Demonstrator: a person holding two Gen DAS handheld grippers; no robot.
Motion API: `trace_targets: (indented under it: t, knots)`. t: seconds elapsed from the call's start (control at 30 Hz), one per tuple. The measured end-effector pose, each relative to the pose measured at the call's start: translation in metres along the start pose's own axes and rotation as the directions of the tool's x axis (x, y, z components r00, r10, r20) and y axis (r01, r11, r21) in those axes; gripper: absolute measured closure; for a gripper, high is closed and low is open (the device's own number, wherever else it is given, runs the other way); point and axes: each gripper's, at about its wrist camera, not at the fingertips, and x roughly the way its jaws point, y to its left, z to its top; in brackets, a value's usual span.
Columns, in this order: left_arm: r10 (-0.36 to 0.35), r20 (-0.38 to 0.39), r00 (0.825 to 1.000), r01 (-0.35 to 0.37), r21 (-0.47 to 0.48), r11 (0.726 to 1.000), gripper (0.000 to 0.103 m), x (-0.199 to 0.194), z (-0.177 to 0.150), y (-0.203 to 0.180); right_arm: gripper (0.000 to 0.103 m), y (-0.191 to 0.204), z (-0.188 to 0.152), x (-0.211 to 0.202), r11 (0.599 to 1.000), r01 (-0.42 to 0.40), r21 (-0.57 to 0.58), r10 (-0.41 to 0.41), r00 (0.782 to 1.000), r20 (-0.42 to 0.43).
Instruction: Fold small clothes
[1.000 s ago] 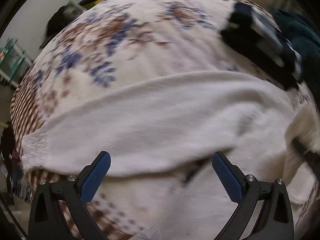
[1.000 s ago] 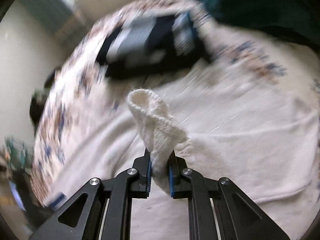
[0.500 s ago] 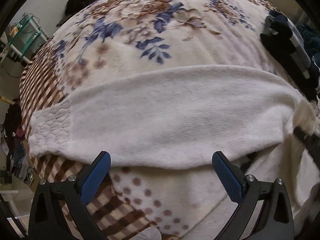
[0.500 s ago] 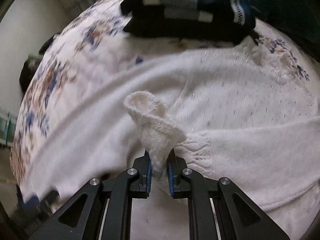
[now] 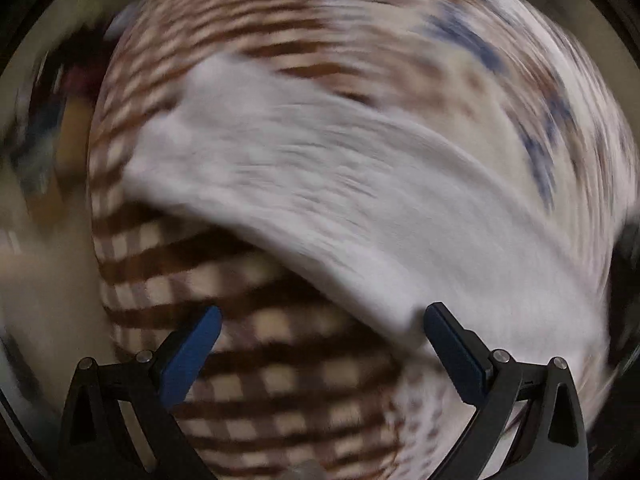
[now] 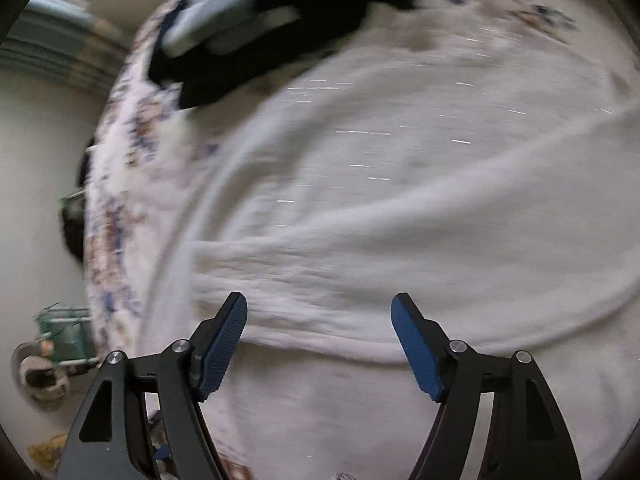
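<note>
White knitted sweater lay on the floral blanket, sleeve-folding in hand. Right tool was opening, empty; left tool wide, empty. Next: grasp the outstretched sleeve.

Pale wall, perhaps curtained window

Soft white knit sweater lies on a fuzzy patterned blanket.

Bedroom: floral blanket bedspread
</note>
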Motion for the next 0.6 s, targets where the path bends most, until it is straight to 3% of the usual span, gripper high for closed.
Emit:
trace_targets:
  t: [0.1,0.2,0.27,0.3,0.33,0.37,0.43,0.47,0.53,0.6]
  knots:
    - [-0.105,0.031,0.994,0.109,-0.222,0.969,0.000,0.015,0.020,0.034,0.026,-0.024,0.003,-0.002,0.998,0.070,0.009,-0.069,0.998,-0.007]
    - [-0.109,0.096,0.989,0.136,-0.345,0.929,0.000,0.017,0.034,0.045,0.026,-0.034,0.008,0.004,0.992,0.126,-0.002,-0.126,0.992,-0.002]
    - [-0.085,0.174,0.981,0.144,-0.363,0.921,0.008,0.010,0.044,0.043,0.026,-0.031,0.011,0.005,0.985,0.173,-0.020,-0.173,0.985,0.009]
    - [-0.067,0.206,0.976,0.136,-0.348,0.928,0.029,0.005,0.050,0.039,0.026,-0.029,0.011,0.004,0.976,0.212,-0.037,-0.212,0.977,0.023]
    - [-0.053,0.228,0.972,0.125,-0.316,0.941,0.070,0.000,0.057,0.033,0.026,-0.026,0.011,0.003,0.965,0.256,-0.053,-0.254,0.966,0.038]
    - [-0.052,0.243,0.969,0.122,-0.283,0.951,0.090,-0.004,0.061,0.027,0.026,-0.022,0.012,0.002,0.948,0.311,-0.071,-0.308,0.950,0.050]
    - [-0.072,0.279,0.958,0.128,-0.185,0.974,0.094,-0.016,0.071,0.010,0.026,-0.008,0.014,0.005,0.877,0.464,-0.125,-0.457,0.886,0.081]
    - [-0.073,0.305,0.950,0.119,-0.133,0.984,0.094,-0.025,0.075,0.001,0.025,-0.007,0.015,0.007,0.854,0.500,-0.144,-0.493,0.866,0.084]
    - [-0.090,0.346,0.934,0.098,-0.006,0.995,0.094,-0.042,0.078,-0.026,0.009,-0.008,0.017,0.008,0.839,0.520,-0.161,-0.514,0.854,0.080]
    - [-0.104,0.391,0.914,0.053,0.139,0.989,0.094,-0.063,0.076,-0.059,0.008,-0.008,0.018,0.008,0.838,0.524,-0.153,-0.517,0.852,0.086]
